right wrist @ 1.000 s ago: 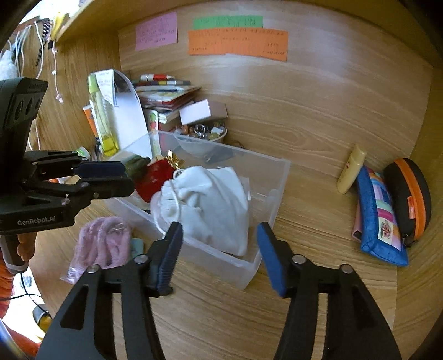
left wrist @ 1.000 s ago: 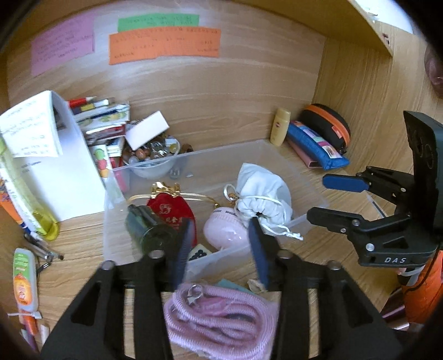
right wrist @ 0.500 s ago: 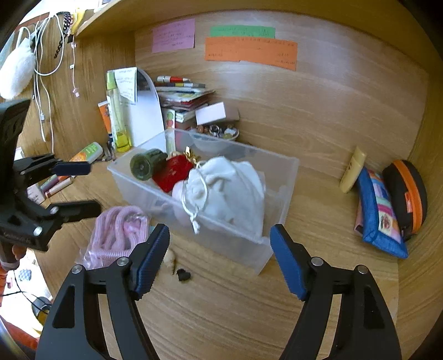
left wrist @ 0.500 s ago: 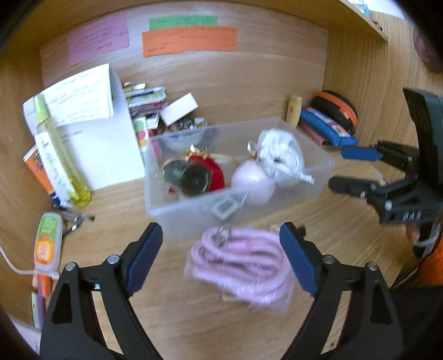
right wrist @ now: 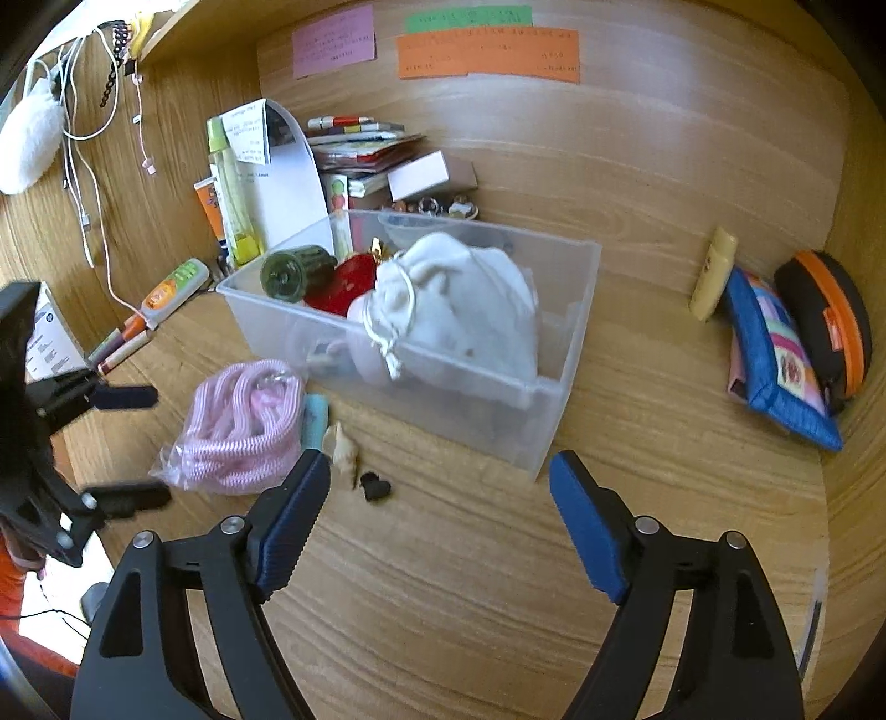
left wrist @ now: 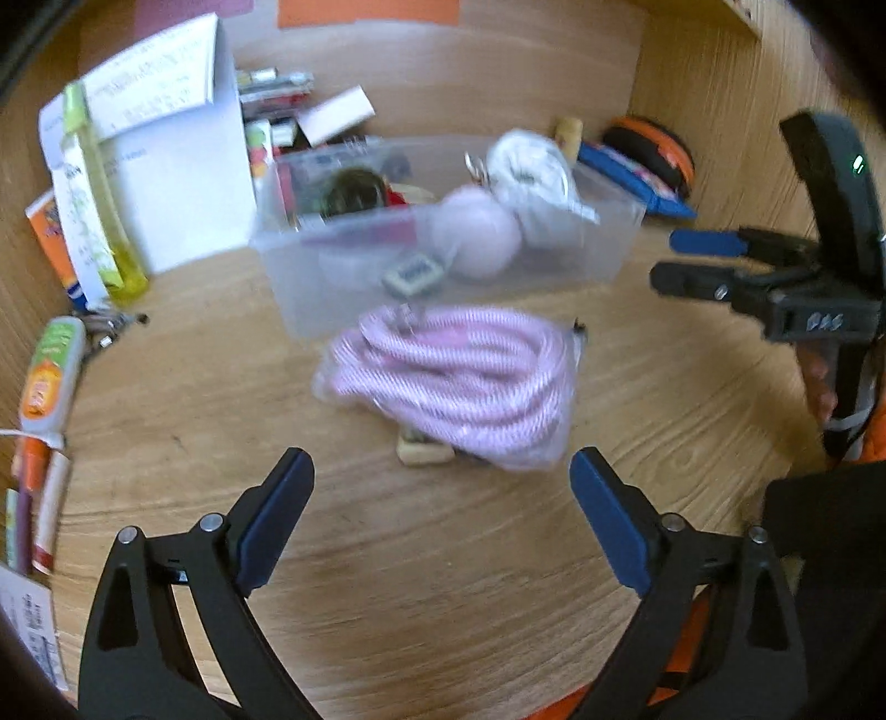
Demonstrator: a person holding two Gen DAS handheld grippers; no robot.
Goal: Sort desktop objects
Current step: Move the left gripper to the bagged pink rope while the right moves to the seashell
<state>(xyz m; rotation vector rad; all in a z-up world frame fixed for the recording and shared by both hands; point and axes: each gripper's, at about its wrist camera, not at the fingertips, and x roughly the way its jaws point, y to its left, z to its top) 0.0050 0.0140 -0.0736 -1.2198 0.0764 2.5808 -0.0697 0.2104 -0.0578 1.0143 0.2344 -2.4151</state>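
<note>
Both tongs gape empty; bagged pink cord [left wrist: 454, 376] lies against the clear bin [right wrist: 559, 387]

Right claw body [left wrist: 819, 318]: raised letters, too blurred to read.
Pink note [right wrist: 334, 40]: small writing, too tiny to read.
Green note [right wrist: 468, 19]: small writing, too tiny to read.
Orange note [right wrist: 487, 54]: lines of small writing, too tiny to read.
White paper at the bench's back left [right wrist: 249, 135]: printed lines, too small to read.
White card at the left edge [right wrist: 47, 343]: small print, not clear.
</note>
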